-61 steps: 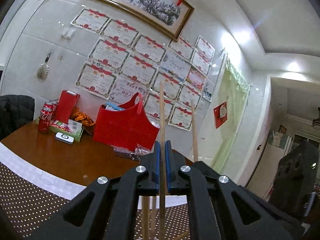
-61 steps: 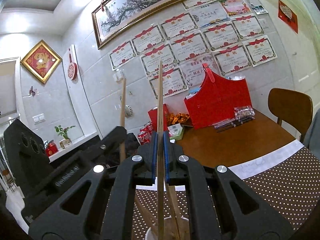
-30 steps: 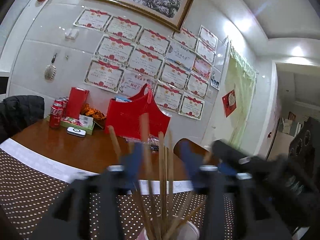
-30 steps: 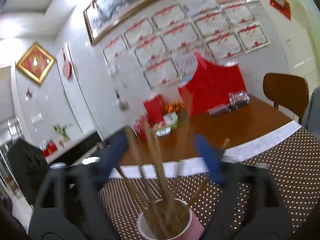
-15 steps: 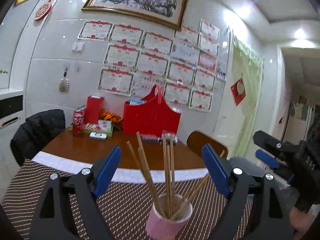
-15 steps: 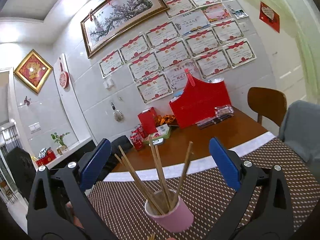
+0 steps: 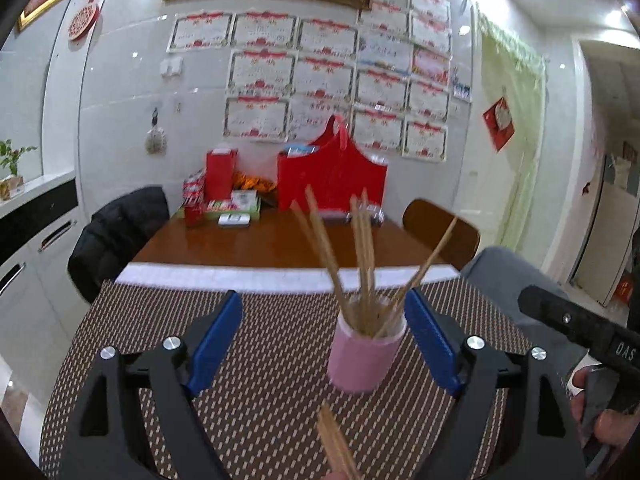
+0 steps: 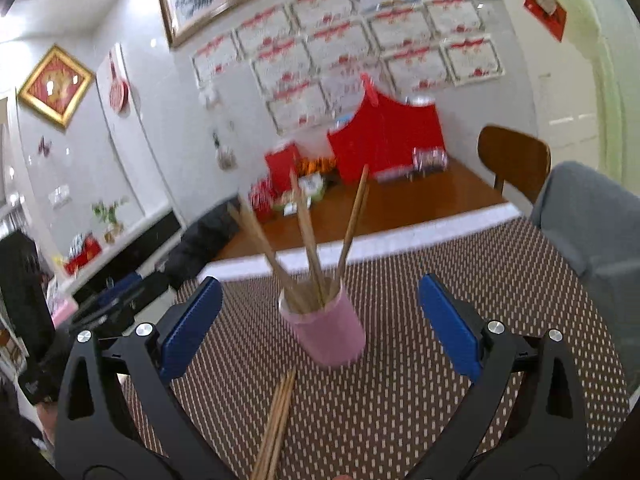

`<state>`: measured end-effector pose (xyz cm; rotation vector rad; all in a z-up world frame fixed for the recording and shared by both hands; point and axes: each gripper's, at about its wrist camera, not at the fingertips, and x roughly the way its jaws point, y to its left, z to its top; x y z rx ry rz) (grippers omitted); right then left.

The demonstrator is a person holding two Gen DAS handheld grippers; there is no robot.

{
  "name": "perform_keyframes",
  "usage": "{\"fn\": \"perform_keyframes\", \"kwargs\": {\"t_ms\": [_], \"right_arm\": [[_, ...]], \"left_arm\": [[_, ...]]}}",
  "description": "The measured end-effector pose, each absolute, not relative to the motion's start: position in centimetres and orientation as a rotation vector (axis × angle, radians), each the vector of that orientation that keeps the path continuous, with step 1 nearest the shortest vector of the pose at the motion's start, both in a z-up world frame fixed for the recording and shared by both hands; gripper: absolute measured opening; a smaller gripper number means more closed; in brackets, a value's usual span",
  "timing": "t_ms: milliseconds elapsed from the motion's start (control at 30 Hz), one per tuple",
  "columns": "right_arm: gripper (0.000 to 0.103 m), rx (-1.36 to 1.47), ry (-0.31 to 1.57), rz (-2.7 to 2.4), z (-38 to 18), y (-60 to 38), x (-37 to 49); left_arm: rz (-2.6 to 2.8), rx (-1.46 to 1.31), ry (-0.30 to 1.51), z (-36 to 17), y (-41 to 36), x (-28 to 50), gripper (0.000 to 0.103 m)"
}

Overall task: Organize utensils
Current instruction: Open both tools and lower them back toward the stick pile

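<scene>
A pink cup (image 7: 366, 354) stands on the dotted brown mat (image 7: 260, 360) with several wooden chopsticks (image 7: 360, 260) upright in it. My left gripper (image 7: 322, 320) is open and pulled back, the cup just ahead and slightly right of its blue pads, nothing touching them. In the right wrist view the same cup (image 8: 328, 332) and its chopsticks (image 8: 308, 240) sit ahead between the wide-open fingers of my right gripper (image 8: 320, 296), apart from both pads. A bundle of loose chopsticks (image 8: 276, 428) lies on the mat in front of the cup, also seen as loose chopsticks (image 7: 336, 440).
Beyond the mat runs a brown wooden table (image 7: 260, 244) with a red bag (image 7: 332, 176), red boxes and cans at the wall. A chair with a black jacket (image 7: 116, 232) stands left, a wooden chair (image 8: 514, 160) and grey cloth (image 8: 592, 220) right. A hand (image 7: 600, 420) is at the right edge.
Both grippers, each shut on a chopstick above the cup two seconds ago, have opened and drawn back. The chopsticks now stand in the cup, and the whole cup is in view.
</scene>
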<state>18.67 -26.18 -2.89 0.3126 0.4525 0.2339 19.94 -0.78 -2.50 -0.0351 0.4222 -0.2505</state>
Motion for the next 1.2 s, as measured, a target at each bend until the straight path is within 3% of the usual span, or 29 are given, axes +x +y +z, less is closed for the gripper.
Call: {"fn": "perform_keyframes", "kwargs": {"t_ms": [433,900,1200], "right_arm": [[0.097,0.171,0.803,0.289,-12.0,-21.7,17.1],[0.097,0.188,0.879,0.253,-14.9,-23.3,16.8],[0.097,0.177,0.909,0.259,-15.8,-23.3,17.4]], "left_arm": [[-0.216,-0.014,0.693,-10.9,1.2,18.2,0.082],[-0.243,0.103,0.918,-18.7,-0.7,17.7,0.082],[-0.237,0.111,0.916,-19.6,-0.1,17.9,0.083]]}}
